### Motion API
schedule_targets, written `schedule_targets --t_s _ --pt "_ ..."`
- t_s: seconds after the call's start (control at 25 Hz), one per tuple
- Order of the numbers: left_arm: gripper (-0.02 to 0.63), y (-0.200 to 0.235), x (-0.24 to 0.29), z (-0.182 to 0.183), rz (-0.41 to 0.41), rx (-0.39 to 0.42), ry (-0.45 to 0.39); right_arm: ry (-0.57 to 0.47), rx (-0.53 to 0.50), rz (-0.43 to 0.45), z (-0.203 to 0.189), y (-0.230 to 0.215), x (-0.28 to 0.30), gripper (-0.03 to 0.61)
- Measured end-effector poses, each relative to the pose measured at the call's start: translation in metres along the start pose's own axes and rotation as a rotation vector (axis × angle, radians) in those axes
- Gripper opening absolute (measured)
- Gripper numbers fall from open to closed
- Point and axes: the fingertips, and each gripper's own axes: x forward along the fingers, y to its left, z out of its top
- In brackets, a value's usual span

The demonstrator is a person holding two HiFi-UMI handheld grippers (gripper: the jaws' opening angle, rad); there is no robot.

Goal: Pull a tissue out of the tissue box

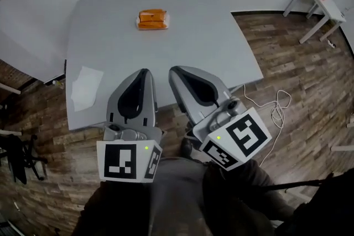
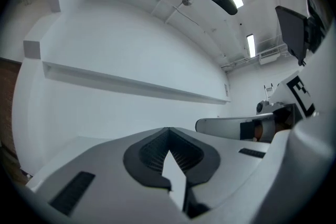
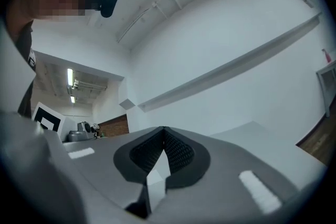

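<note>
An orange tissue box [image 1: 152, 19] sits near the far side of the grey table [image 1: 193, 36]. A loose white tissue [image 1: 86, 87] lies flat by the table's left front corner. My left gripper [image 1: 145, 71] and right gripper [image 1: 172, 69] are side by side at the table's near edge, well short of the box, both shut and holding nothing. In the left gripper view the jaws [image 2: 168, 131] meet in front of a white wall, with the right gripper [image 2: 231, 124] beside them. The right gripper view shows closed, bare jaws [image 3: 163, 129] raised toward wall and ceiling. Neither gripper view shows the box.
A small white table [image 1: 318, 0] stands at the far right on the wooden floor. A white cable [image 1: 271, 105] loops on the floor right of the grey table. A dark object [image 1: 19, 157] sits on the floor at the left.
</note>
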Motion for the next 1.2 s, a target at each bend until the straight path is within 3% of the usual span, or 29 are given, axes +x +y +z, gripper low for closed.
schedule_targets --t_s 0.16,0.4,1.2 --pt "0.0 -0.02 0.002 -0.012 -0.023 0.009 0.041 0.003 -0.018 -0.024 -0.003 -0.004 -0.015 0.003" --pt "0.0 -0.025 0.009 -0.003 -0.053 0.051 0.027 -0.036 -0.061 -0.068 0.012 -0.006 -0.015 0.003" --pt "0.0 -0.011 -0.006 0.011 -0.099 0.061 0.009 -0.05 -0.1 -0.062 0.023 0.027 -0.001 0.002"
